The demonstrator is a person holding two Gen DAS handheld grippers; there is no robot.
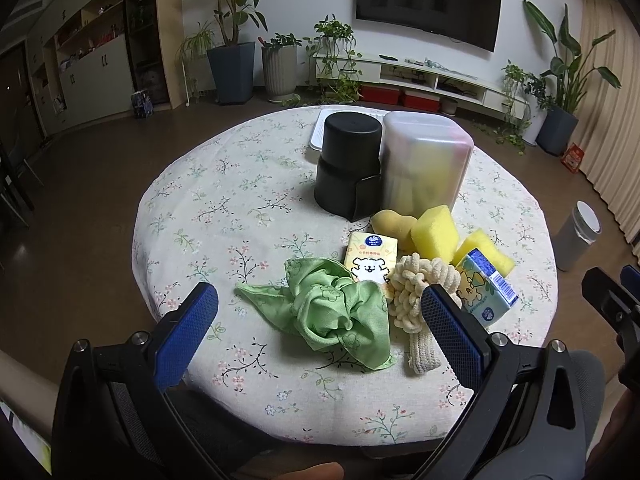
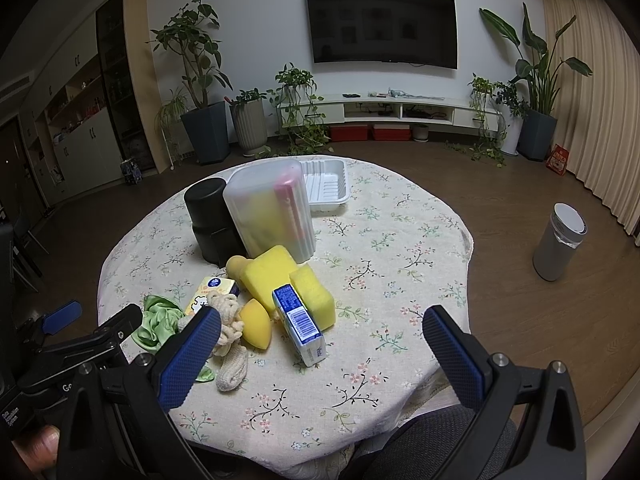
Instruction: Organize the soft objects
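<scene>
Left wrist view: left tongs (image 1: 320, 316) gape wide, empty, over the green cloth (image 1: 332, 312) at lower centre of the bench (image 1: 224, 200). Right tongs (image 2: 322, 338) wide open, empty, near the sponges (image 2: 280, 276).

The left gripper (image 1: 320, 320) is held wide open, its blue-padded fingers (image 1: 188, 332) spread and empty. The right gripper (image 2: 320, 344) is likewise held open, nothing clasped between its fingers (image 2: 452, 356).

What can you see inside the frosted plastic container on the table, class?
Through the frosted plastic container, something yellow and something pink show. The cloudy walls blur their shapes, so neither can be identified or counted.
</scene>
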